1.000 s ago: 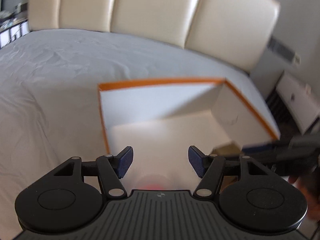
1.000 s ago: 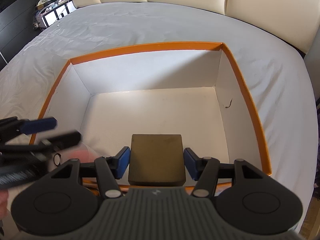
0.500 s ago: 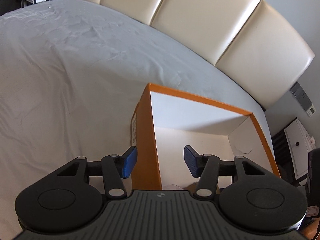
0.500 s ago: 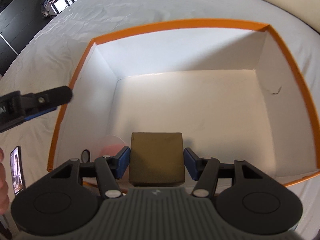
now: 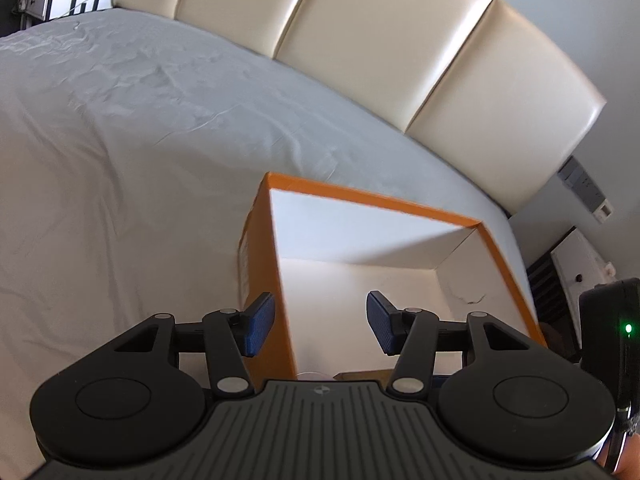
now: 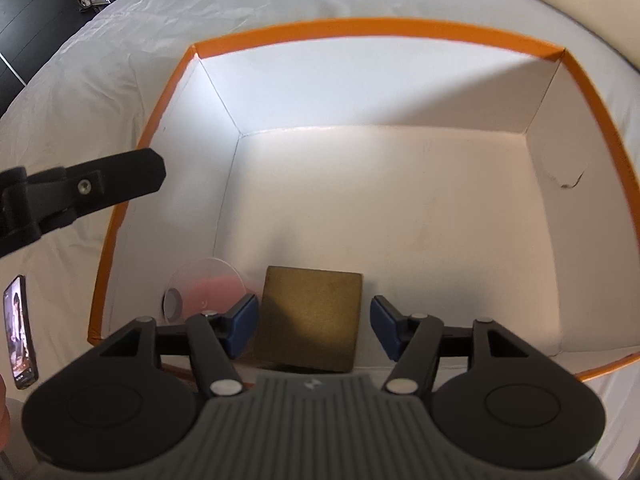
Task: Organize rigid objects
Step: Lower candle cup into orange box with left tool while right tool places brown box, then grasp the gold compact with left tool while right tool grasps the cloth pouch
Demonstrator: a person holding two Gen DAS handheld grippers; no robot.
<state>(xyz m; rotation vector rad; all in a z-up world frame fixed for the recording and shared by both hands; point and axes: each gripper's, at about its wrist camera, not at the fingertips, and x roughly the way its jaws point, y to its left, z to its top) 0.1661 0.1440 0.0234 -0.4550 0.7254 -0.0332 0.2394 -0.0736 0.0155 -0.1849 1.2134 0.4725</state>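
An open orange-rimmed box [image 6: 384, 26] with a white inside lies on the bed. A flat olive-brown square block [image 6: 310, 322] lies in the box near its front wall, tilted slightly. My right gripper [image 6: 312, 328] is open around it, with a gap on each side. A clear round disc [image 6: 208, 284] with a pink tint leans in the front left corner. My left gripper [image 5: 318, 326] is open and empty, straddling the box's left wall [image 5: 264, 272]; one of its fingers [image 6: 100, 186] shows at the left of the right wrist view.
The box sits on a white bedsheet [image 5: 120, 140] in front of a cream padded headboard [image 5: 380, 52]. A phone [image 6: 20, 330] lies on the sheet left of the box. A white nightstand [image 5: 580, 264] stands right of the bed.
My right gripper has opened off the brown block, which now rests in the box. My left gripper has swung left out of the box to its left wall.
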